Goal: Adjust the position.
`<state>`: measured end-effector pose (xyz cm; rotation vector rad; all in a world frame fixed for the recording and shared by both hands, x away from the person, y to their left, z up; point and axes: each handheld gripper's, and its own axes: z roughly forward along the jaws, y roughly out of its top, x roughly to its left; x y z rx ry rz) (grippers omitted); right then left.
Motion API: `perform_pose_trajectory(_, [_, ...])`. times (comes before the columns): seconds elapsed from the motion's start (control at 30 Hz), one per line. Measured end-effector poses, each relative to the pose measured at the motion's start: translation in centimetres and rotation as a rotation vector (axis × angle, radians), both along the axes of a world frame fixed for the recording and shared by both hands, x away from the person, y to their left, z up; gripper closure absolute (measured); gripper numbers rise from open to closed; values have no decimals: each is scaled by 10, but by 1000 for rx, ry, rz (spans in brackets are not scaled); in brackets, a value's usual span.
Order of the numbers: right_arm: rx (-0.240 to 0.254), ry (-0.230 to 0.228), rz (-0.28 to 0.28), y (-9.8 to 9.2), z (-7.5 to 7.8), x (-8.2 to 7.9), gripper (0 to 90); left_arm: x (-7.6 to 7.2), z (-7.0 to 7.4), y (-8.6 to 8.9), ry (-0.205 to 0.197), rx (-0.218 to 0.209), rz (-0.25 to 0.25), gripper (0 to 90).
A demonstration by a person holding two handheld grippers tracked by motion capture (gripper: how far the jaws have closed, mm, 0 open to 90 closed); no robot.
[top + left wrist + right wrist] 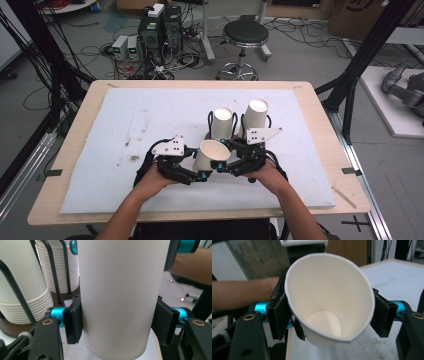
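Note:
A white paper cup is held between both grippers just in front of the cup holder, tilted with its mouth up and to the right. My left gripper has its pads pressed on the cup's lower wall. My right gripper squeezes the cup's rim into an oval between its pads. In the high view the left gripper sits at the cup's left and the right gripper at its right.
Two stacks of white cups stand upside down in a black wire holder on a brown base, right behind the grippers. A white mat covers the wooden table. A stool and computers stand beyond.

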<state>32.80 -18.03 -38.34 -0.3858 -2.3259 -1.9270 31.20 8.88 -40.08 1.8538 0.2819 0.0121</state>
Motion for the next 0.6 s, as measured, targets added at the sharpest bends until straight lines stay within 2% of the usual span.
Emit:
perform_pose_trajectory(0.13, [-4, -42, 10, -1, 2, -1, 357, 0, -2, -2, 8, 2, -9, 358])
perform_pose_trajectory(0.2, [-19, -57, 11, 0, 2, -2, 369, -1, -3, -2, 10, 6, 9, 350])
perform_pose_trajectory(0.3, [-61, -74, -6, 0, 2, -2, 372, 0, -4, -3, 5, 17, 42, 252])
perform_pose_trajectory(0.37, [-83, -78, -8, 1, 1, -2, 373, -1, -3, -3, -1, 14, 40, 237])
perform_pose_trajectory(0.47, [-89, -73, 2, 3, 1, -2, 373, -1, -2, -6, -11, 35, 32, 237])
perform_pose_trajectory(0.6, [-106, -68, 17, 6, 0, -3, 373, -1, -2, -9, -4, 36, 29, 240])
